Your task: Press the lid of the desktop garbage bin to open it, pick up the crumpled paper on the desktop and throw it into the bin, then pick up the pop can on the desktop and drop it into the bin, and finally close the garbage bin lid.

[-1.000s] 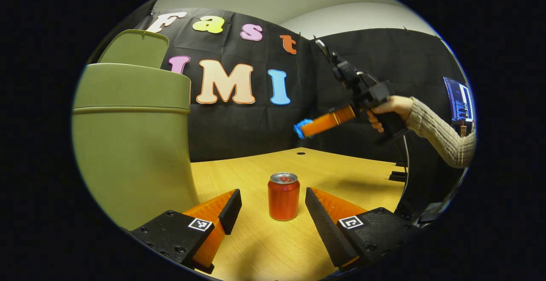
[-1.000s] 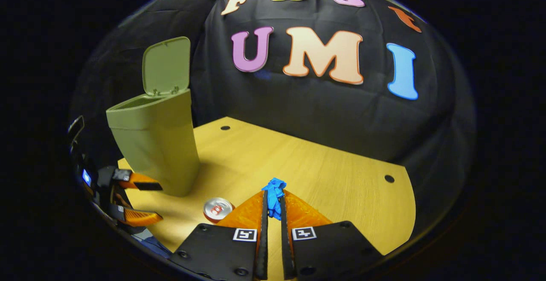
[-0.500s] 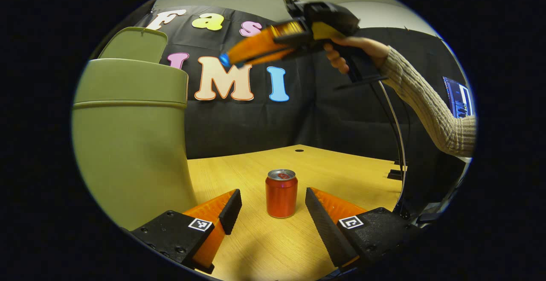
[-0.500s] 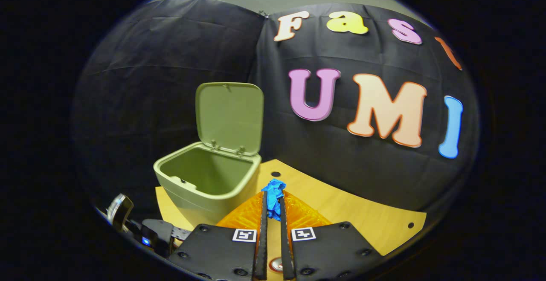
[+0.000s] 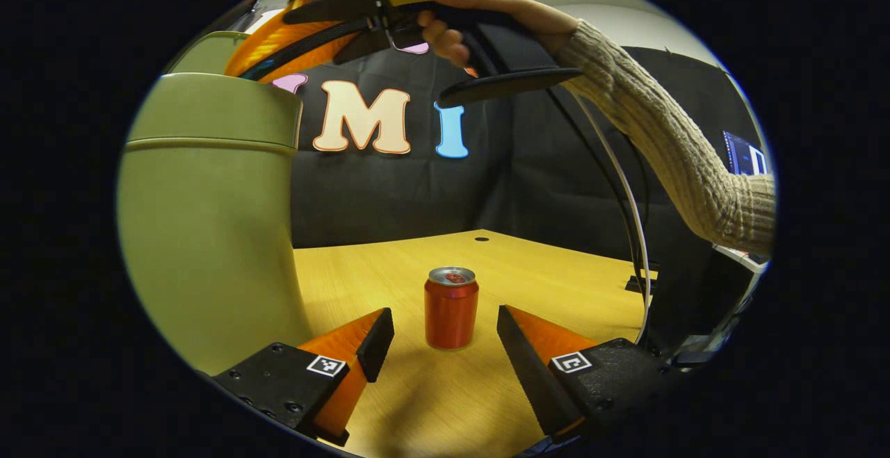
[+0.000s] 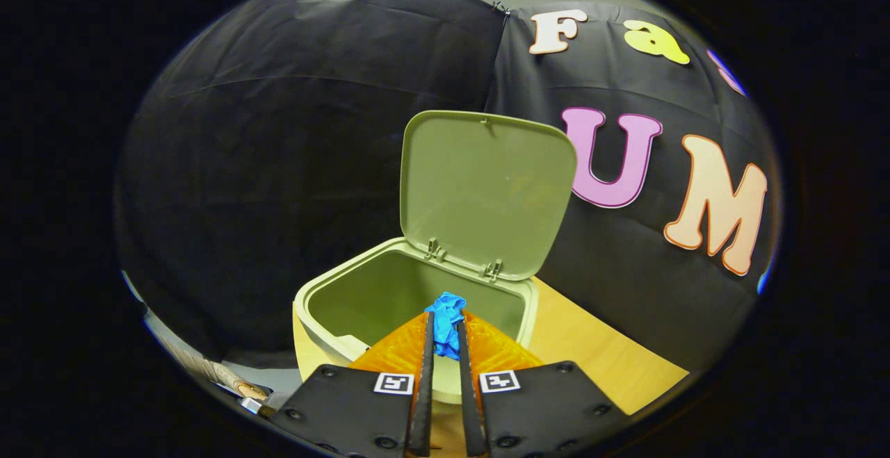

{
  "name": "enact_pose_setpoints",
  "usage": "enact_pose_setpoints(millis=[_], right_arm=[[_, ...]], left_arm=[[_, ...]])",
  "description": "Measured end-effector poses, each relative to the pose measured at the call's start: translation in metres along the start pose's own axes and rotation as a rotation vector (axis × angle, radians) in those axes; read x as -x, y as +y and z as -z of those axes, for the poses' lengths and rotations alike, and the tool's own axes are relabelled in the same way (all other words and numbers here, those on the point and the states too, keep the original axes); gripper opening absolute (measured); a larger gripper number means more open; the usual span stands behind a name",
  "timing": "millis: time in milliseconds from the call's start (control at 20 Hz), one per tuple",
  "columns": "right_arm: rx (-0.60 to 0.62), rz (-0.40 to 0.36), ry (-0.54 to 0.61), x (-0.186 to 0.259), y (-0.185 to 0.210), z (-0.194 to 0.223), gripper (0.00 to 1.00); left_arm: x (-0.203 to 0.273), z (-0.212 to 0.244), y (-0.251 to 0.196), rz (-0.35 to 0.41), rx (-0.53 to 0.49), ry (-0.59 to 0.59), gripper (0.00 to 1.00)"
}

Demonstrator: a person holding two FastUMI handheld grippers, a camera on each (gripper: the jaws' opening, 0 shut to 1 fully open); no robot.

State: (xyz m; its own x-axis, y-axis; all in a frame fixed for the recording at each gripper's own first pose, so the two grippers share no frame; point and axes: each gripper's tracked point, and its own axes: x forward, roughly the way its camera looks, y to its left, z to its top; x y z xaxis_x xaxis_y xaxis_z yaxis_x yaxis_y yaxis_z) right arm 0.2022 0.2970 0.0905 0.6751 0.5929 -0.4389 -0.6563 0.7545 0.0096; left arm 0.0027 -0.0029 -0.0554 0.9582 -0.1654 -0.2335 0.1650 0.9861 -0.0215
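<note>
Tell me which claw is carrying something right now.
The right claw, poised over the open bin, is pinching the blue crumpled paper. The left claw is spread wide, empty, with the can standing untouched between its fingers.

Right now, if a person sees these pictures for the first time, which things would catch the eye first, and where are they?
First, the green bin with its lid standing open, and the right hand-held gripper poised over the opening, shut on a blue crumpled paper. Next, the red can standing upright on the wooden table, just ahead of the open left hand-held gripper, beside the bin.
</note>
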Motion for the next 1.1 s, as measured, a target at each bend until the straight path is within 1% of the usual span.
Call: enact_pose_setpoints(millis=[50,100,250,300,350,400,500,600,750,800,850,900,1050,1100], right_arm=[[-0.009,-0.006,0.005,-0.002,0.001,0.0,0.29],[-0.015,-0.011,-0.001,-0.003,0.001,0.001,0.29],[-0.012,0.0,-0.023,0.002,-0.006,-0.008,0.84],[-0.007,0.004,-0.027,0.005,-0.008,-0.007,0.89],[0.009,0.026,-0.033,0.007,-0.014,-0.008,0.96],[0.032,0.05,-0.042,0.013,-0.022,-0.009,0.99],[0.047,0.08,-0.062,0.026,-0.032,-0.008,0.98],[0.026,0.101,-0.085,0.043,-0.044,-0.005,0.98],[0.029,0.192,-0.111,0.074,-0.084,0.004,1.0],[0.024,0.223,-0.113,0.084,-0.097,0.013,1.0],[0.016,0.244,-0.108,0.094,-0.107,0.022,0.98],[0.006,0.266,-0.107,0.102,-0.117,0.034,1.0],[-0.018,0.34,-0.099,0.132,-0.151,0.068,1.0],[-0.033,0.359,-0.097,0.141,-0.158,0.08,0.98]], left_arm=[[0.0,0.0,0.001,-0.001,0.001,0.001,0.92],[0.0,0.0,0.001,-0.001,0.0,0.001,0.92],[-0.001,0.002,0.001,-0.002,-0.001,-0.002,0.92],[-0.002,0.003,0.001,-0.001,0.001,0.0,0.92],[-0.003,0.004,0.001,-0.001,0.002,0.001,0.92],[-0.004,0.004,0.001,0.0,0.004,0.002,0.92],[-0.004,0.004,0.001,0.001,0.003,0.002,0.92],[-0.003,0.006,0.0,0.001,0.006,0.007,0.92],[-0.009,0.011,0.002,0.001,0.007,0.025,0.92],[-0.009,0.013,0.002,0.002,0.007,0.028,0.92],[-0.01,0.012,0.001,0.003,0.008,0.028,0.92],[-0.011,0.012,0.0,0.003,0.01,0.025,0.92],[-0.017,0.013,-0.002,0.005,0.001,0.044,0.92],[-0.021,0.014,-0.003,0.006,-0.006,0.053,0.92]])
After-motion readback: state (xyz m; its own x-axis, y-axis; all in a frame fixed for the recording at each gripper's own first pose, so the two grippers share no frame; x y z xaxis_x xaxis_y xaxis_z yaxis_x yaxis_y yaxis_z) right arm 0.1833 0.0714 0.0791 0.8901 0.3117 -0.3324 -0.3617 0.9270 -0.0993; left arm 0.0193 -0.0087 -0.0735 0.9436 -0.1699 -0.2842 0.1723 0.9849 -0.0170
